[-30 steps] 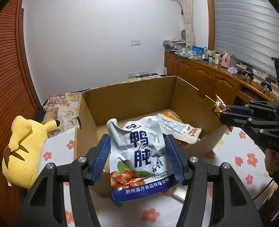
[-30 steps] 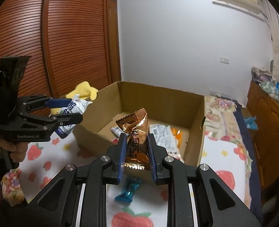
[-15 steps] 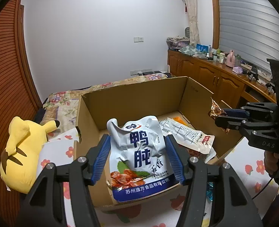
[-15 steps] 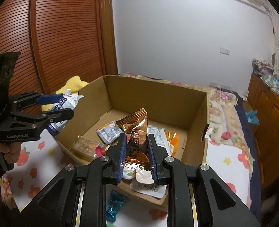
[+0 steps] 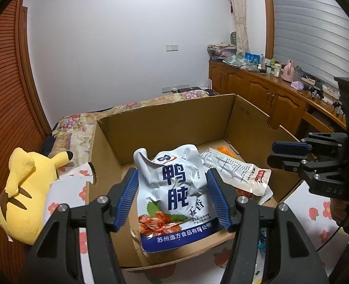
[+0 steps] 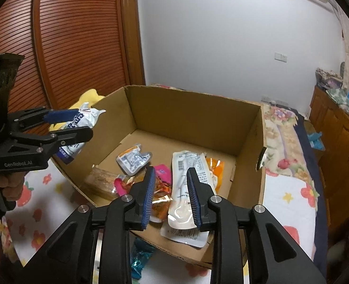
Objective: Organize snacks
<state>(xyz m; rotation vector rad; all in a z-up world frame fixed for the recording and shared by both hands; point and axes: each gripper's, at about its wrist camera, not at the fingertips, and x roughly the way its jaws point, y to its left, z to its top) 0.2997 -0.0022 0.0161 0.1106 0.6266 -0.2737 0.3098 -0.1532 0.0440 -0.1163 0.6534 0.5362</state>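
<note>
**Snack box update: one bag up, one gripper letting go**

Our left gripper [image 5: 172,198] sits about half open, pads pressing both sides of the white-and-blue snack pouch [image 5: 174,189], holding it upright over the near edge of the cardboard box [image 5: 174,116]. Our right gripper [image 6: 170,197] has its jaws opening with nothing between them, hanging over the box at the 3 o'clock side. Right below it lie a copper-orange wrapper [image 6: 160,200] and a long clear packet [image 6: 188,189]. A yellow plush [image 5: 25,189] lies at 9 o'clock on the bed [image 5: 316,215].
</note>
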